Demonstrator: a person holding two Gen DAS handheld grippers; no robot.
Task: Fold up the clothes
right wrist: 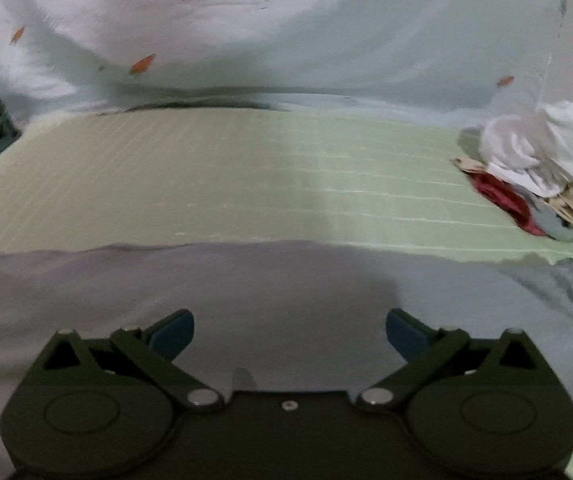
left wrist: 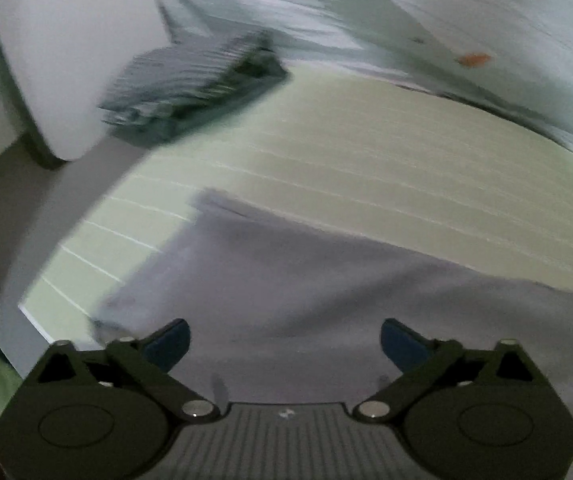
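Observation:
A grey garment (left wrist: 326,292) lies flat on a pale green striped mat (left wrist: 346,160). My left gripper (left wrist: 285,340) is open just above the garment's near left part, fingers wide apart and empty. In the right wrist view the same grey garment (right wrist: 246,288) spreads across the near part of the mat (right wrist: 246,168), with a bunched end at the right (right wrist: 566,288). My right gripper (right wrist: 290,330) is open above it and holds nothing.
A dark folded stack of clothes (left wrist: 190,84) sits at the mat's far left beside a white pillow (left wrist: 74,52). A pile of unfolded clothes, white, beige and red (right wrist: 538,172), lies at the far right. A pale quilt with orange marks (right wrist: 286,40) borders the far edge.

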